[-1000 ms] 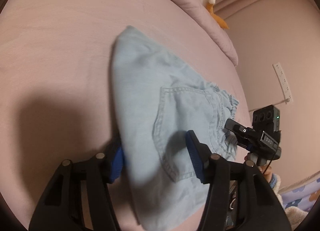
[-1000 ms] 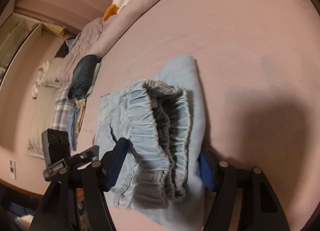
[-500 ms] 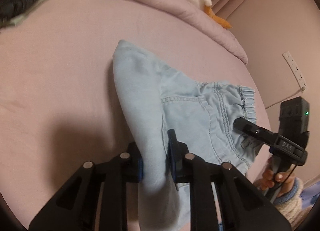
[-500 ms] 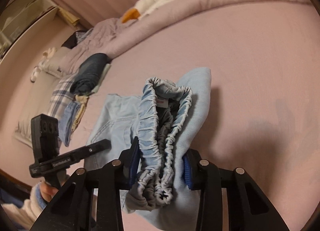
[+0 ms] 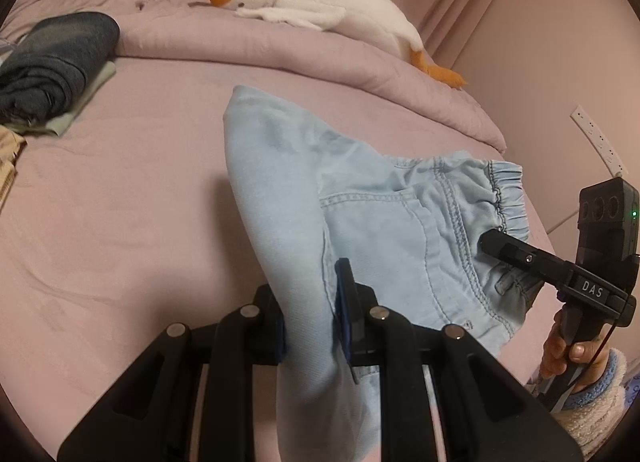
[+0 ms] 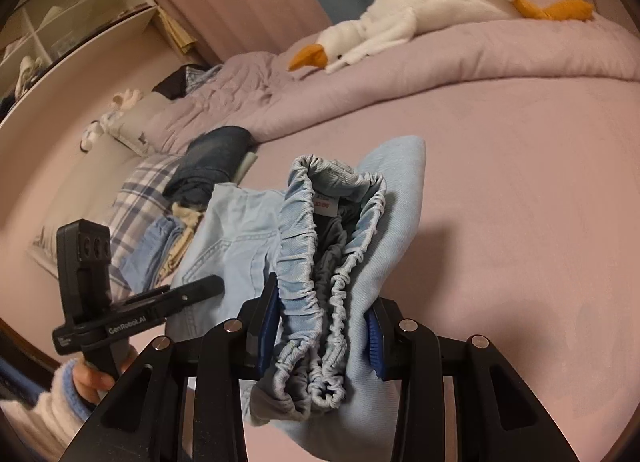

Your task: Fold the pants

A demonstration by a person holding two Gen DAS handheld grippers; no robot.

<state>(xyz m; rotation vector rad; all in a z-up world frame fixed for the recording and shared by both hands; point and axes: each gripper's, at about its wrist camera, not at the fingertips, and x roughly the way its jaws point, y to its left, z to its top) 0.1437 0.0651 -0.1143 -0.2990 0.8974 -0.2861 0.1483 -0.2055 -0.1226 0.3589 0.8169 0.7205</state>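
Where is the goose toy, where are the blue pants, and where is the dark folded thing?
goose toy (image 5: pixel 320 8), left wrist view, white body
pants (image 5: pixel 280 198), left wrist view, folded leg
dark folded clothes (image 5: pixel 52 58), left wrist view, top fold

White plush goose (image 5: pixel 320 10) lay along the rolled lilac duvet (image 5: pixel 280 50) at the bed's (image 5: pixel 120 202) far edge, dark folded garment (image 5: pixel 52 66) and plaid cloth (image 6: pixel 140 198) at its left edge.

Left gripper (image 5: pixel 310 318) fingers (image 5: pixel 345 302) clamp folded pants (image 5: pixel 360 214) above bed (image 5: pixel 120 202)
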